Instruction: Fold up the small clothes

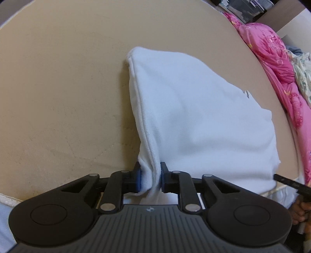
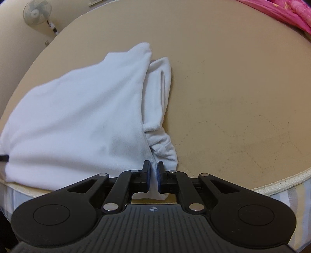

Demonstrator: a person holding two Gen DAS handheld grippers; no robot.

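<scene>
The white garment (image 1: pixel 196 116) lay folded on the tan mattress (image 1: pixel 58 97), close to its near edge, with its layered hems stacked along one side. The left gripper (image 1: pixel 150 180) was closed on the garment's near left corner, a thick bunch of cloth squeezed between the blue pads (image 1: pixel 138 181) so that the jaws stood only as wide as the fabric. The right gripper (image 2: pixel 153 179) pinched the opposite near corner, its jaws almost together with just a thin strip of white cloth between them; a bit of that cloth hung below the fingers, over the piped mattress edge (image 2: pixel 281 184). Beside the right gripper's hold, the garment's inner layers showed as a rumpled, ribbed fold (a sleeve or cuff, I could not tell which). A pink floral quilt (image 1: pixel 276 64) was heaped along the far side of the mattress, and a standing fan (image 2: pixel 37 12) stood against the wall beyond it.
</scene>
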